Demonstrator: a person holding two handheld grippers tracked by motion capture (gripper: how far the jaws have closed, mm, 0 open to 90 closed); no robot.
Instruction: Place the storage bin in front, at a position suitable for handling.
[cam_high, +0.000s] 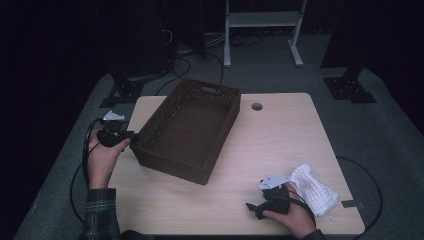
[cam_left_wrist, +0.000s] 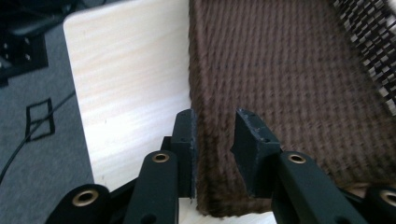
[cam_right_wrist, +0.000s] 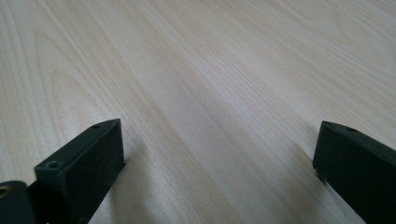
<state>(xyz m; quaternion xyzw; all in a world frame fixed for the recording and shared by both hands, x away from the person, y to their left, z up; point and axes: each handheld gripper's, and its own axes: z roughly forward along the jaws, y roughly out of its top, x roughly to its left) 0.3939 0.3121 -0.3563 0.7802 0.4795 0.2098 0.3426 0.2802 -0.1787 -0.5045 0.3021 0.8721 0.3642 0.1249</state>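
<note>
You are working the left gripper (cam_high: 131, 135) at the near-left corner of the brown woven basket (cam_high: 187, 130), which is sitting empty and slightly skewed on the left half of the surface (cam_high: 280, 145). In the left gripper view the 2 fingers (cam_left_wrist: 184, 140) are straddling the basket's wall (cam_left_wrist: 212, 154): the outer one is lying right against it, the inner one is standing a little off, so I am reading them as parted and not pinching.

The basket is looking light and fairly stiff, though an open weave like this is likely giving a little under pressure. The rim wall is thin enough to fit between the fingers, and near a corner it is probably stiffest. Gripped at 1 corner, it may be swinging around that point.

Your right gripper (cam_high: 260, 206) is resting near the front edge with its fingers (cam_right_wrist: 84, 158) spread wide over bare wood, just beside a white knitted cloth (cam_high: 314, 190).
</note>
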